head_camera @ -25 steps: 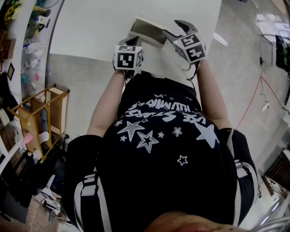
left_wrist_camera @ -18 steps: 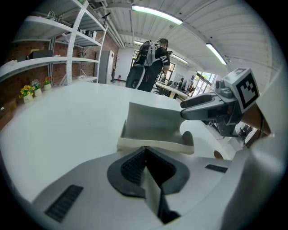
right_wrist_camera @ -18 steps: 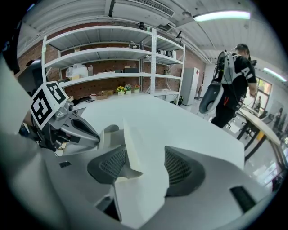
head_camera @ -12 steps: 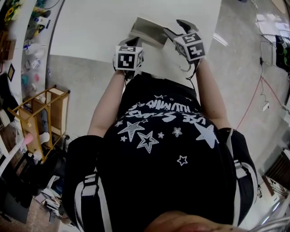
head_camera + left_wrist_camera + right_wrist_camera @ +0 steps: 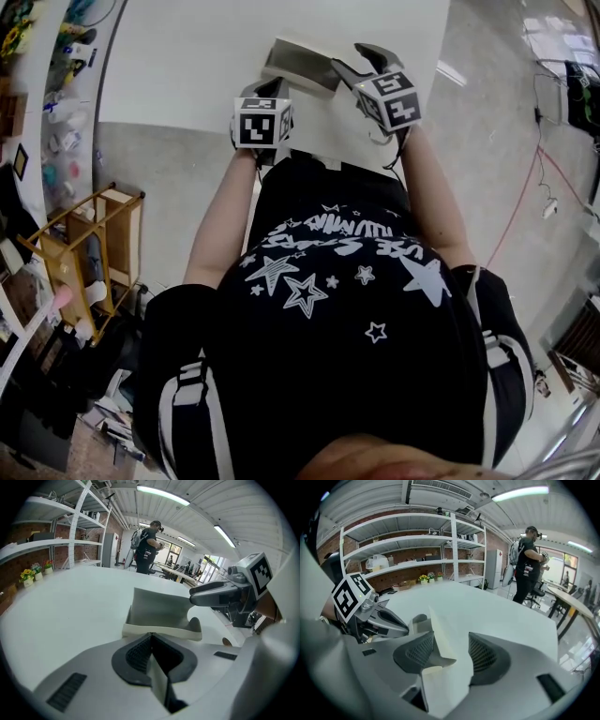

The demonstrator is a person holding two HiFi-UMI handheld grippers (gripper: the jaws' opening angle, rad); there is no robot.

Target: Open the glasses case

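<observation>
The white table (image 5: 187,56) fills the top of the head view. The glasses case (image 5: 302,64) lies at its upper centre, with the lid (image 5: 161,609) already raised. The right gripper (image 5: 451,637) straddles the lid's edge. Its jaws have just been narrowing, but a gap remains beside one pad, so there is no firm hold yet. The left gripper (image 5: 150,633) is closed, with its tips at the case's near rim, apparently steadying it. The opening looks nearly finished.
</observation>
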